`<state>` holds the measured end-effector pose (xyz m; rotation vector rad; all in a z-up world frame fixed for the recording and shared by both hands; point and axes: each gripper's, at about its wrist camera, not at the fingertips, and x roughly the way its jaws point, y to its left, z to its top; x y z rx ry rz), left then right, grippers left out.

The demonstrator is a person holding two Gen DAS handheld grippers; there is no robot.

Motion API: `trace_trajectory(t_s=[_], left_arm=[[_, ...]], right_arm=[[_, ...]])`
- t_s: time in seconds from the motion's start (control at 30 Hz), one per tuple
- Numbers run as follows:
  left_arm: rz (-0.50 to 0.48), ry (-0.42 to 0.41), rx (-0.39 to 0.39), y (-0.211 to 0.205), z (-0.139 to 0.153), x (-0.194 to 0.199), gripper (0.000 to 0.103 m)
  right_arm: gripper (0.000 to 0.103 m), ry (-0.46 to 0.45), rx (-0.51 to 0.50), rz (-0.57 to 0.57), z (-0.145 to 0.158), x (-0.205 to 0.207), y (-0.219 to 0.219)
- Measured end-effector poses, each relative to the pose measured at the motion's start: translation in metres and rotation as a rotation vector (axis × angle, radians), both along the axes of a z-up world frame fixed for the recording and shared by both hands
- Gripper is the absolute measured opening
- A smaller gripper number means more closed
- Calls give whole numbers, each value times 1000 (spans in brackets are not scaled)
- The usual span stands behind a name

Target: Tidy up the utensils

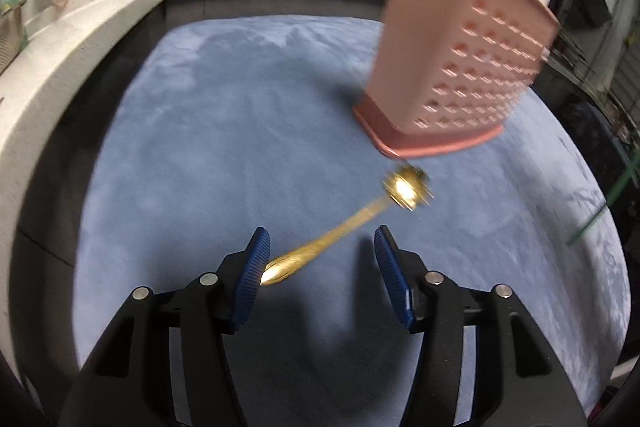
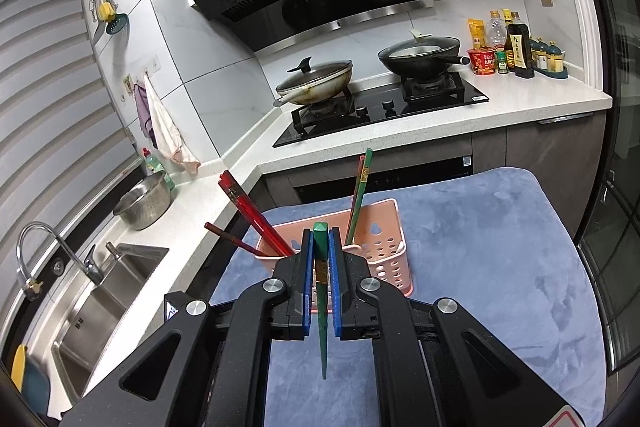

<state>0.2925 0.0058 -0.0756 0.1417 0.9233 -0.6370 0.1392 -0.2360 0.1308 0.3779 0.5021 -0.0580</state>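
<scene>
**Right gripper clamps a green chopstick; left gripper spread around the gold spoon**

Take the pink utensil holder (image 2: 386, 251) as your landmark; it stands on the blue mat (image 2: 500, 267).

Your right gripper (image 2: 320, 267) is clenched on a green chopstick (image 2: 321, 327), held upright between the blue pads (image 2: 307, 283). Its square top pokes just above the fingertips and its thin end hangs down below them, over the mat. From this camera the held chopstick sits on the near side of the holder, in front of its front rim. Inside the holder, red chopsticks (image 2: 250, 211) lean out toward the sink side, and another green chopstick (image 2: 360, 195) stands tilted in a farther compartment.

Your left gripper (image 1: 320, 251) is spread wide, gripping nothing. A gold spoon (image 1: 344, 227) lies on the mat (image 1: 220, 147) on the near side of the holder (image 1: 460, 67), bowl end close to the holder's base, handle end lying just beside the left pad (image 1: 254, 267). The picture is blurred, so you cannot tell whether pad and handle touch.
</scene>
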Motion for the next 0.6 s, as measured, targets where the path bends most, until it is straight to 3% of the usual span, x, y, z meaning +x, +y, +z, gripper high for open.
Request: trace_trajectory(t_s=[0.17, 0.33, 0.5, 0.57, 0.6], left_arm=[[-39, 13, -18, -7, -2, -27, 52], [29, 4, 1, -8, -5, -33, 50], [68, -19, 8, -7, -7, -35, 34], [77, 1, -17, -3, -7, -36, 18], [84, 6, -22, -1, -7, -36, 16]], right_arm=[[7, 7, 3, 3, -1, -1, 1], [7, 12, 6, 2, -3, -2, 0], [7, 22, 7, 5, -7, -2, 1], [7, 24, 6, 4, -9, -2, 1], [7, 25, 6, 3, -10, -2, 1]])
